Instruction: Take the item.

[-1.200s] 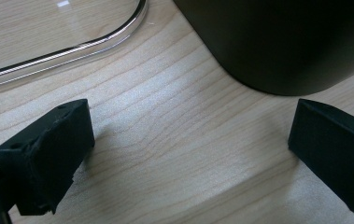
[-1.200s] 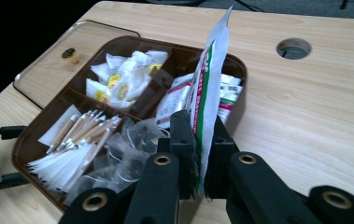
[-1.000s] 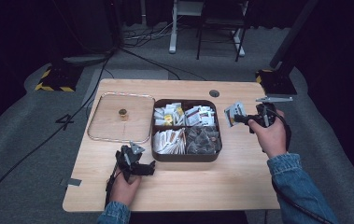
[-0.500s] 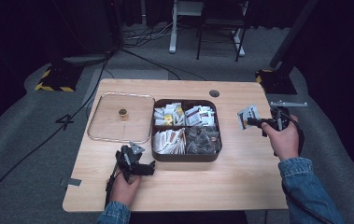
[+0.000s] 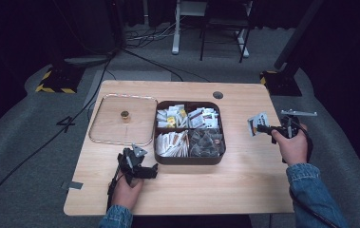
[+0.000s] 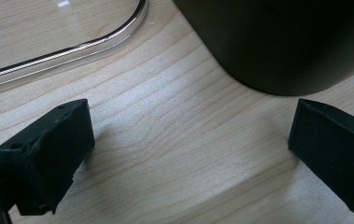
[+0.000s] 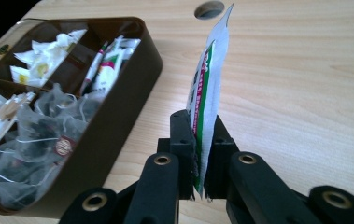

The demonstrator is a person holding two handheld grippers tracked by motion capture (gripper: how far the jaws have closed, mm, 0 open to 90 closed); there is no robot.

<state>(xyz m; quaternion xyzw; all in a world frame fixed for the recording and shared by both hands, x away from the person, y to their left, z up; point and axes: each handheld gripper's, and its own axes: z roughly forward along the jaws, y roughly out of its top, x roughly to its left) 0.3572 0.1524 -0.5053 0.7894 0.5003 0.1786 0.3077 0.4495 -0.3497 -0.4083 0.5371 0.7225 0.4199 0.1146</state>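
White-and-green tea sachet (image 7: 206, 88) is held clamped in the right gripper (image 7: 201, 154) beside the brown box (image 5: 188, 159), awaiting placement on bare table (image 5: 244, 175); left gripper (image 6: 188, 154) is kept open.

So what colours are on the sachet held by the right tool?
The sachet is white with green and red edging, clearest in the right gripper view.

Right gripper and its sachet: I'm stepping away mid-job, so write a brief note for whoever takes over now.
Right gripper: shut on a white sachet, held upright above bare table, right of the brown box.
Left gripper: open, resting near the box's front-left corner.
Done: one sachet out of the box.
Left: probably set it down. The clear lid lies left of the box.
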